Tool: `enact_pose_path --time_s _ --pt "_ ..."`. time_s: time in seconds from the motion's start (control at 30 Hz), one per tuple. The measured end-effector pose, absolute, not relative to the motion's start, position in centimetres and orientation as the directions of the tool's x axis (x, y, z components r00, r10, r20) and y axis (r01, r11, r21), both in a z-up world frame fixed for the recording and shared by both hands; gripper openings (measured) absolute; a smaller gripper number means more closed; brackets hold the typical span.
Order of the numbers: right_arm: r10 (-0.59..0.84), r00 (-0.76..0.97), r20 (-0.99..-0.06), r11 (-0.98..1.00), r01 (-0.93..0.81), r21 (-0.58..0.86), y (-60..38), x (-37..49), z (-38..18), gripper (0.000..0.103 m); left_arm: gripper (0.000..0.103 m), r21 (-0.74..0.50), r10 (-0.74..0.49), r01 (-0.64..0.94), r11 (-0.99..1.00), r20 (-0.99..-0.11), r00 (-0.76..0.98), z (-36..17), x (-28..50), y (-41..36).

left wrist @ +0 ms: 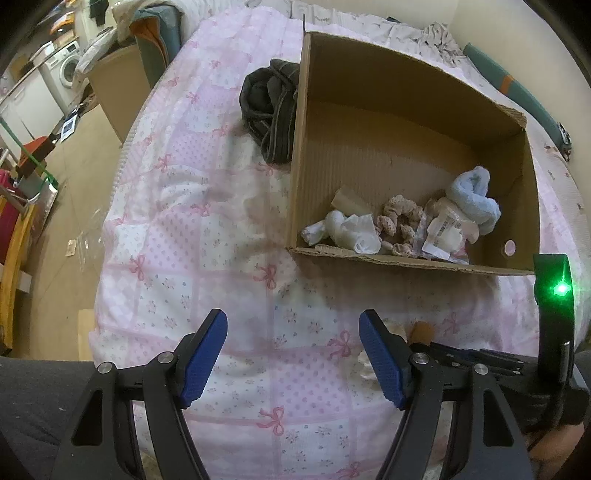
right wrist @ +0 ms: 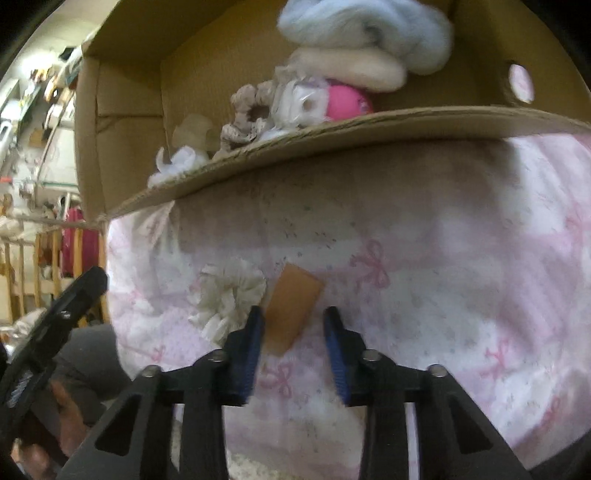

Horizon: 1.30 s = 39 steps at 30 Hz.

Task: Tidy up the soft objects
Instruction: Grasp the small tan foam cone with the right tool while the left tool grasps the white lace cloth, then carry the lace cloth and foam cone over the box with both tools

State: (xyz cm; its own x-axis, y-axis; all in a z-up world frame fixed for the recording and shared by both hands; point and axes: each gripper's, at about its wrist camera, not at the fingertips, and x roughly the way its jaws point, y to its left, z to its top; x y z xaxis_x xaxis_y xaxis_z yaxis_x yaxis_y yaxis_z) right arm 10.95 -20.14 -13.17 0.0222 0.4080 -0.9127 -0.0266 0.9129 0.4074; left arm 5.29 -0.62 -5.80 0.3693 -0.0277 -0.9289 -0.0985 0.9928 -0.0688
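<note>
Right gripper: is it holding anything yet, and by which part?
Nothing held. The right gripper is open, its fingers either side of the tan pad's near end without closing. The left gripper is open too.

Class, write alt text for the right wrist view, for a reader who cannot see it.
The open right gripper hangs low over a pink bow-print bedspread, its blue fingers either side of a small tan pad, with a cream scrunchie just left. Behind stands a cardboard box holding soft items, including a pale blue fluffy bundle.

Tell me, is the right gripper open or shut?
Open: the right gripper has a clear gap between its fingers, with the tan pad lying between them, ungripped.
</note>
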Motion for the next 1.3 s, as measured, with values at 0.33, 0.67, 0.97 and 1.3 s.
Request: enact_pose_path --time_s 0.33,0.67,0.97,1.3 --pt "0.431 0.108 -0.896 0.902 -0.055 0.427 -20.5 10.5 -10.3 0.005 0.071 -0.086 -0.072 -0.029 0.996 -0.945 0.319 -7.6 5.5 -2.8" --pt "0.369 0.203 -0.907 0.924 0.025 0.382 -23.6 9.2 -7.8 0.006 0.071 -0.049 -0.085 0.150 0.987 -0.966 0.244 -11.0 5.8 -8.3" --pt "0.371 0.215 -0.903 0.921 0.042 0.388 -25.1 8.6 -7.6 0.005 0.030 -0.050 -0.083 0.185 0.982 -0.981 0.177 -13.2 6.6 -8.8" --pt "0.403 0.212 -0.890 0.910 0.015 0.415 -24.6 8.5 -7.5 0.006 0.017 -0.021 -0.059 0.162 0.987 -0.971 0.232 -11.6 6.0 -7.1"
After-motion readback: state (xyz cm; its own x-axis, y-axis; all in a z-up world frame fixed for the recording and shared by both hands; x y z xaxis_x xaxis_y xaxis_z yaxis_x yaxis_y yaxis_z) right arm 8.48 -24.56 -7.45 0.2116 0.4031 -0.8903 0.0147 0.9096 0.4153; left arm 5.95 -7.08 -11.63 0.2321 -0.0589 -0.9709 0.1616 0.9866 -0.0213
